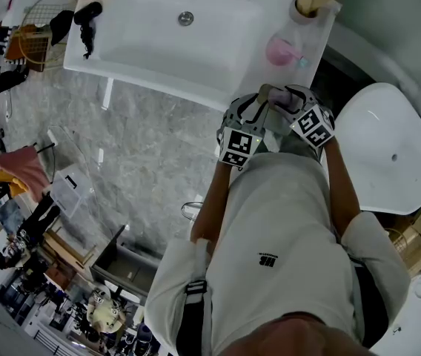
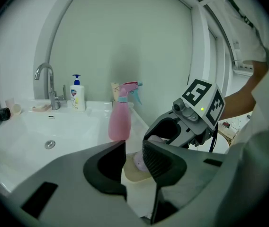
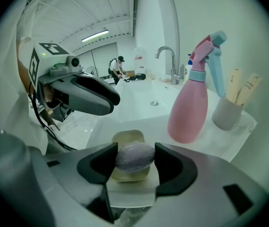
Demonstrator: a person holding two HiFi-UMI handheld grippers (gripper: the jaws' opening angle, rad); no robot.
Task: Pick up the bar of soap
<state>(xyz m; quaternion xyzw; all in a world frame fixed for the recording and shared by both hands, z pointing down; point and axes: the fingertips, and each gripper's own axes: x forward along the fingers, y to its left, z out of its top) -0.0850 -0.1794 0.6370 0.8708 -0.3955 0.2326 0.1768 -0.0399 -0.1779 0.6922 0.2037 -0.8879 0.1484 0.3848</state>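
Note:
The bar of soap [image 3: 134, 156] is a lilac oval lying on a cream soap dish [image 3: 128, 137] at the sink counter's corner. My right gripper [image 3: 135, 161] has a jaw on each side of the soap, and both pads touch it. In the left gripper view the soap [image 2: 141, 162] and the dish [image 2: 135, 174] show just beyond my left gripper [image 2: 133, 161], whose jaws stand apart with nothing between them. That left gripper [image 3: 92, 96] hovers a little above and to the left of the dish. From the head view both grippers [image 1: 249, 117] [image 1: 293, 102] meet at the counter's near right corner.
A pink spray bottle [image 3: 189, 108] stands just beyond the dish, with a grey cup of sticks [image 3: 229, 110] to its right. The white sink basin [image 1: 181, 43] lies to the left, with a faucet [image 2: 47, 82] and a soap dispenser [image 2: 77, 93] at the back. A toilet [image 1: 388, 147] is to the right.

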